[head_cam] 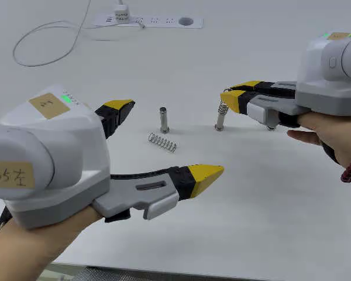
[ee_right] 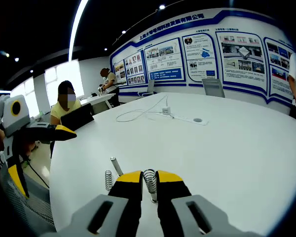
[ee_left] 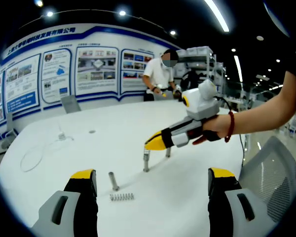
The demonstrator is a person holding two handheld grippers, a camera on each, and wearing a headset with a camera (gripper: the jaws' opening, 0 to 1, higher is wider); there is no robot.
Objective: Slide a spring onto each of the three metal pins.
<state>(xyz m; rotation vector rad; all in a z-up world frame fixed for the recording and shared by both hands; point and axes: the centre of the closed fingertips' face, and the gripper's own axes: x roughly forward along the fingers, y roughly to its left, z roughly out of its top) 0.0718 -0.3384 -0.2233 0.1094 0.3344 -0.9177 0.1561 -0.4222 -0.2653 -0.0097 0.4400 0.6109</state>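
Table (head_cam: 269, 222): smooth matte white top.

Rt gripper (head_cam: 229, 92): grey/white plastic body, black fingers (head_cam: 237, 100) w/ wedge-shaped yellow tips. The fingers are pinched together on spring A (head_cam: 222, 108), a fine steel wire coil. Spring A is upright and sits over the top of pin 1 (head_cam: 220, 122). Pin 1 is a slim polished metal cylinder w/ a flared foot, standing on the table right of centre. In the rt gripper view the coil shows in the narrow gap between the two yellow tips.

Lt gripper (head_cam: 162, 139): same build, held above the near-left of the table, w/ paper labels taped to the casing. Its fingers (head_cam: 205, 172) are spread wide and grasp nothing.

Pin 2 (head_cam: 163, 119): same metal type, bare, upright, left of pin 1 and well apart from it.

Spring B (head_cam: 162, 142): loose coil lying on its side just beside pin 2's foot, on the near side.

Poss. pin 3 (ee_left: 168, 152): short grey upright behind the rt gripper, too small to confirm.

Far edge: flat white power strip (head_cam: 149, 21) w/ a thin white cable (head_cam: 47, 29) looping left.
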